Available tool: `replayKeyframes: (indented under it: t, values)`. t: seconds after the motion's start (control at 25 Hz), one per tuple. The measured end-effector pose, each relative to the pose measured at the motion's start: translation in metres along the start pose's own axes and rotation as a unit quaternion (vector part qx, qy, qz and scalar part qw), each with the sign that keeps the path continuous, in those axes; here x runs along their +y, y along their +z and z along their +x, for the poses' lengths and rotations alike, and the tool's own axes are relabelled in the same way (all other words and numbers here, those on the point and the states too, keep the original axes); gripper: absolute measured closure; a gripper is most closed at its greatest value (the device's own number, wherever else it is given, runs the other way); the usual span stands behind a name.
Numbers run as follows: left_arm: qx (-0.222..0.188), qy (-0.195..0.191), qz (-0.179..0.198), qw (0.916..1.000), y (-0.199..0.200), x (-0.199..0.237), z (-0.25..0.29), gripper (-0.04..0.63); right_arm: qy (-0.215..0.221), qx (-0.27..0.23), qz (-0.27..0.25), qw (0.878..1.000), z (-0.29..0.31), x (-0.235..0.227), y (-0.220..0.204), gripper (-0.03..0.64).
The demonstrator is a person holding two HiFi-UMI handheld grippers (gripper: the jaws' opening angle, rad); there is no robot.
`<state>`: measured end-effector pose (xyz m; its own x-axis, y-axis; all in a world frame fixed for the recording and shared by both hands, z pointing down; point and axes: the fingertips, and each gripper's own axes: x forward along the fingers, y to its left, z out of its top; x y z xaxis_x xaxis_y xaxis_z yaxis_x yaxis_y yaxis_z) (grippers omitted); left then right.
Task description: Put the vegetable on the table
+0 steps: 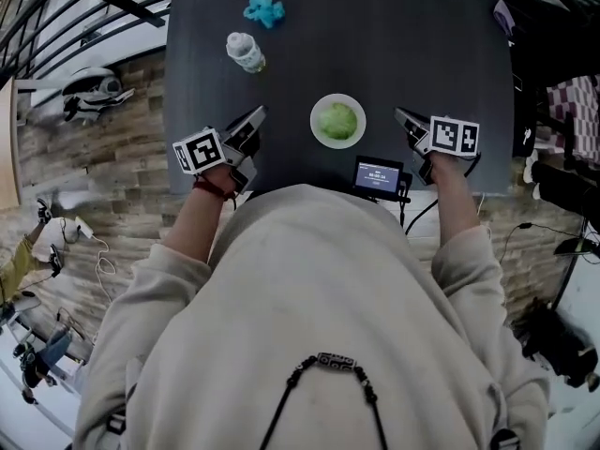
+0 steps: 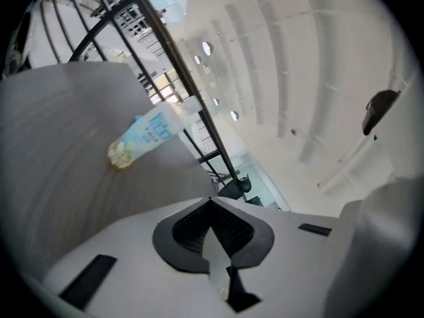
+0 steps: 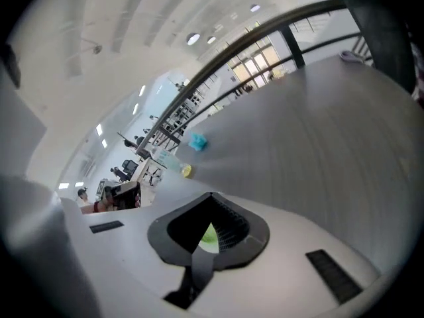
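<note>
Green vegetable (image 1: 337, 120) sits in white dish (image 1: 318, 135) on desk (image 1: 422, 45), between left tongs (image 1: 258, 112) and right tongs (image 1: 400, 113), touching neither. Both tongs closed tight, empty.

Open-plan lab hall, dark table (image 1: 375, 26), metal railing (image 3: 278, 25), staffed desks (image 3: 122, 194), floor cables (image 1: 98, 265)

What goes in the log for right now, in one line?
left gripper shut, empty | right gripper shut, empty | vegetable in bowl, untouched
</note>
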<state>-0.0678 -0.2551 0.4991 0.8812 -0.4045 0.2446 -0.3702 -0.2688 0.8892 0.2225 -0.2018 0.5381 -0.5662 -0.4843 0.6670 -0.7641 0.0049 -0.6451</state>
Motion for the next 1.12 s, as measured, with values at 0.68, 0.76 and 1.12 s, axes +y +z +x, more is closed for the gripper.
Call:
replayKeyframes:
  t: [0.68,0.76,1.12]
  values:
    - [-0.042,-0.089,0.379,0.9200,0.062,-0.182,0.010,0.589,0.039,-0.267,-0.181,0.946,-0.120,0.186,0.102,0.601]
    - [-0.040,-0.091,0.381,0.9194,0.057,-0.185,0.013,0.589,0.045,-0.271,-0.171,0.946,-0.124,0.179,0.098,0.601]
    - [-0.036,-0.094,0.393,0.9142,0.065,-0.187,0.001,0.589,0.039,-0.254,-0.181,0.949,-0.109,0.192,0.093,0.601]
